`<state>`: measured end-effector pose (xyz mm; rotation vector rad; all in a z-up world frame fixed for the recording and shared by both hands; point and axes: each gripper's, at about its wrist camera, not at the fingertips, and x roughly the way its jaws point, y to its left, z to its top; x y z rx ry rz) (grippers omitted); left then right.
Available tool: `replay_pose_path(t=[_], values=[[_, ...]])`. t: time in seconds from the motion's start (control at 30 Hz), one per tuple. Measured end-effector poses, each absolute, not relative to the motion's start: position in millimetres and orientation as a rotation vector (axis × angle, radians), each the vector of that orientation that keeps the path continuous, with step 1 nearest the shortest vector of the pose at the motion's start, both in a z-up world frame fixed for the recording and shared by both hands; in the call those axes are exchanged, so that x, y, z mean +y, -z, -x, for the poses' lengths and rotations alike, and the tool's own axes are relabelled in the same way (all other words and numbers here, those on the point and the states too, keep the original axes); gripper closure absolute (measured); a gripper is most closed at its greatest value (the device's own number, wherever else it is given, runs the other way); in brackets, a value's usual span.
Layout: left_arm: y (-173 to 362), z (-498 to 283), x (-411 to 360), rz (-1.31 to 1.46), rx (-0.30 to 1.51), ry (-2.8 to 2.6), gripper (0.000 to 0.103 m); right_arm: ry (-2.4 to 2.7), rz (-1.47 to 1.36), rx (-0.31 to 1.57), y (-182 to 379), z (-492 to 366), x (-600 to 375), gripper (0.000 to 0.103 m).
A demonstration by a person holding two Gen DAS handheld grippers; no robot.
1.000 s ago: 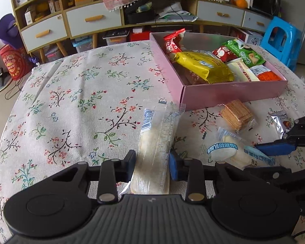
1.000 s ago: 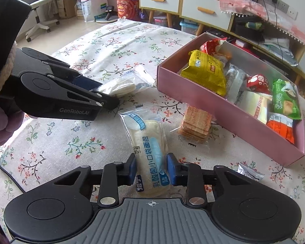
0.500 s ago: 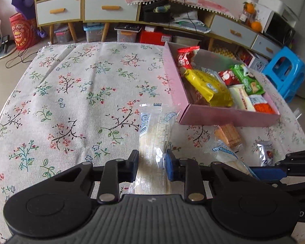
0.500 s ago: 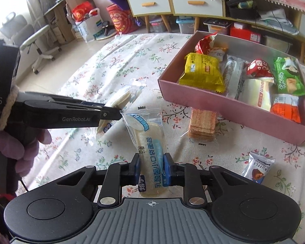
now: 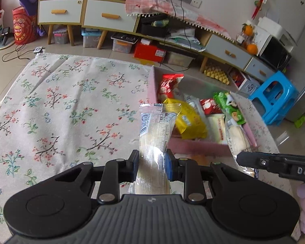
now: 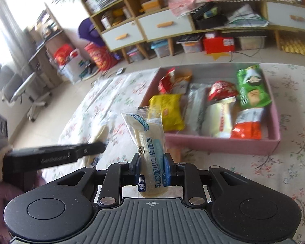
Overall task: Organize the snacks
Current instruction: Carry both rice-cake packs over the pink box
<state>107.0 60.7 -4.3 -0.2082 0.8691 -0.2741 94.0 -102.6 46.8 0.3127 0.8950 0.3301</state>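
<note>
both pkts lifted | L tool (image 5: 151,167) grips clear pkt (image 5: 155,134) | R tool (image 6: 151,169) grips blue-label pkt (image 6: 149,140)

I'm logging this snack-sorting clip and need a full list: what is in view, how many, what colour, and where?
pink box: 1, pink, on the table, open, holding snacks
yellow packet: 1, yellow, in the box, near-left part
red packets: 2, red, in the box, one at the far left corner, one mid-box
green packet: 1, green, in the box, far right
orange packet: 1, orange and white, in the box, near right
white packet: 1, white, in the box beside the orange one
tablecloth: 1, pale with floral print, covering the table
blue stool: 1, blue, on the floor past the table
clear bread packet: 1, clear, pale bread, in the left gripper
blue-label bread packet: 1, clear with blue print, in the right gripper
</note>
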Motion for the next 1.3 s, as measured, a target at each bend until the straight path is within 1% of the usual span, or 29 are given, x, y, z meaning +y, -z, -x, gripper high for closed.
replay_pose_path(t=[0.17,0.37,0.67,1.03,1.17,1.23,1.3], values=[[-5.7,-121.8,41.8,0.272,0.842,0.276,0.079,-0.237,-0.438,0.864,-44.2,-118.7,-132.8,0.081],[-9.7,-148.6,12.2,0.238,0.833,0.308,0.079,-0.158,-0.56,0.852,-27.6,-145.2,-159.5,0.081],[3.9,-185.6,-12.5,0.194,0.847,0.333,0.079,-0.12,-0.701,0.835,-10.4,-159.3,-179.4,0.081],[16.9,-209.2,-38.8,0.151,0.852,0.348,0.079,-0.096,-0.781,0.821,2.2,-161.6,-197.8,0.081],[17.2,-208.3,-41.5,0.126,0.828,0.35,0.079,-0.078,-0.799,0.824,6.6,-163.6,-203.4,0.08],[17.5,-208.1,-44.3,0.116,0.817,0.347,0.079,-0.073,-0.816,0.827,8.8,-164.5,-205.2,0.079],[17.5,-207.9,-47.8,0.107,0.807,0.356,0.079,-0.075,-0.832,0.827,9.3,-165.0,-206.4,0.076]])
